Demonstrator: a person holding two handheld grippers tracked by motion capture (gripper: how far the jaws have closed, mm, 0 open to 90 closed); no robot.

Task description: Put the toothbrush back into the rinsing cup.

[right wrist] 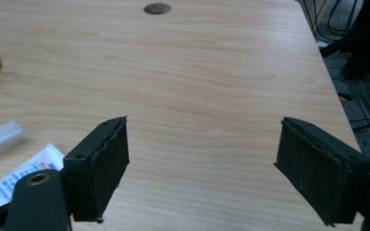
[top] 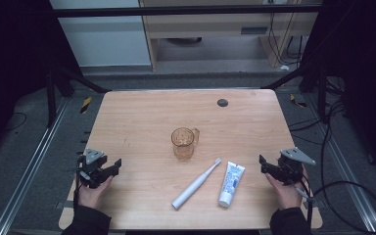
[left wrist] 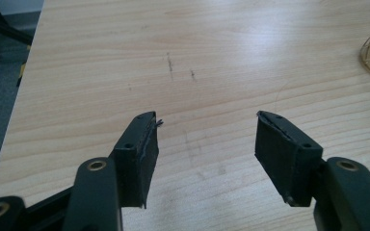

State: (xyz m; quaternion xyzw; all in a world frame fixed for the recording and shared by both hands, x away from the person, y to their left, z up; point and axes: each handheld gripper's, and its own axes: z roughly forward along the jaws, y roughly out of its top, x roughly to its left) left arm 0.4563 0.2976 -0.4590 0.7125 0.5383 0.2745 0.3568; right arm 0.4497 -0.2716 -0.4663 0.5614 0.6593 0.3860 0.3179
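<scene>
An amber glass mug point(top: 184, 143) stood mid-table point(top: 142, 112). Just nearer the person lay a white electric toothbrush point(top: 196, 184), bristles toward the mug, with a toothpaste tube point(top: 231, 183) beside it. The left gripper point(top: 108, 169) and right gripper point(top: 268, 165) hovered well apart from the mug near the side edges, jaws spread and empty, over bare wood.

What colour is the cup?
The cup is see-through amber, a brownish orange, with a ribbed pattern. It shows best in the high view.
</scene>
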